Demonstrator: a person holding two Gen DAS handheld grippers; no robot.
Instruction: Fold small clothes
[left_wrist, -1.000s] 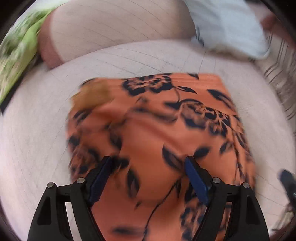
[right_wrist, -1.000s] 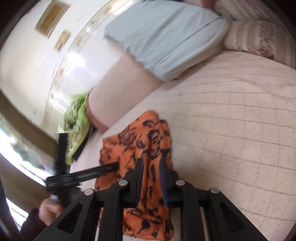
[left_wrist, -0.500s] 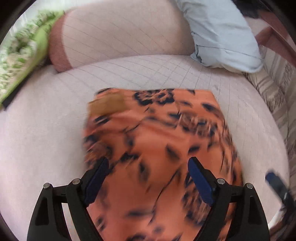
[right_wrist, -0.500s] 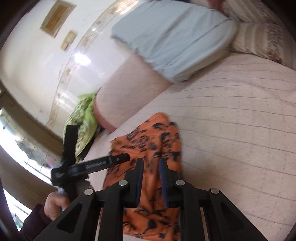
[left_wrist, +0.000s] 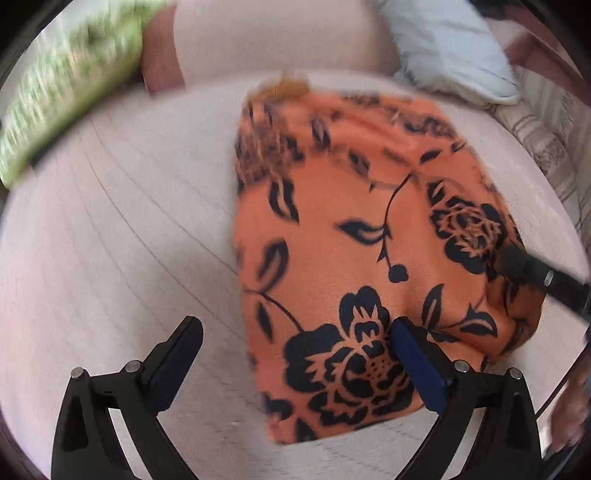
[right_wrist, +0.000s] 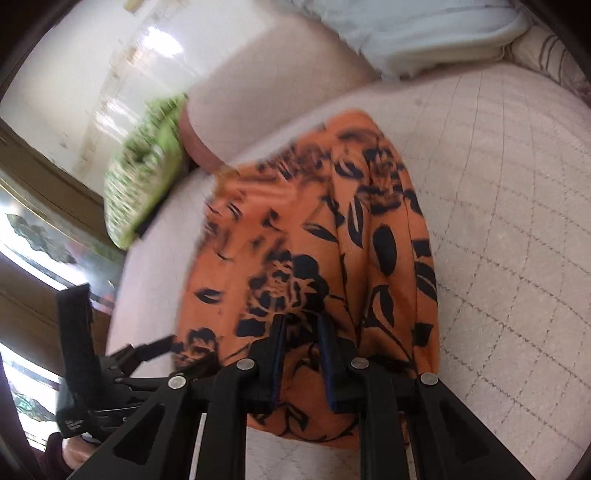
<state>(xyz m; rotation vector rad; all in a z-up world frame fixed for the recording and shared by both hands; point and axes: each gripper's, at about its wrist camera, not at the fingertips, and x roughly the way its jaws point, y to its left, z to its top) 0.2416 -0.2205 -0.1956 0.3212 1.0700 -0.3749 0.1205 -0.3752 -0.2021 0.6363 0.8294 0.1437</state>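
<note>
An orange garment with a black flower print (left_wrist: 354, 236) lies folded on the pale quilted bed (left_wrist: 110, 240). My left gripper (left_wrist: 295, 347) is open and empty, low over the garment's near left corner, its right finger over the cloth. My right gripper (right_wrist: 301, 325) is shut on a fold of the garment (right_wrist: 314, 240) at its near edge. The right gripper also shows in the left wrist view (left_wrist: 535, 275) at the garment's right edge. The left gripper shows in the right wrist view (right_wrist: 147, 350) beside the garment's left edge.
A light blue pillow (left_wrist: 443, 48) and a striped beige pillow (left_wrist: 546, 140) lie at the head of the bed. A green patterned cushion (left_wrist: 55, 96) sits at the far left beside a pink bolster (left_wrist: 258, 40). A window lies left of the bed (right_wrist: 33, 236).
The garment has been folded narrower and now lies to the right in the left wrist view. My left gripper has shifted left off the cloth. The right gripper stays shut on the fold.
</note>
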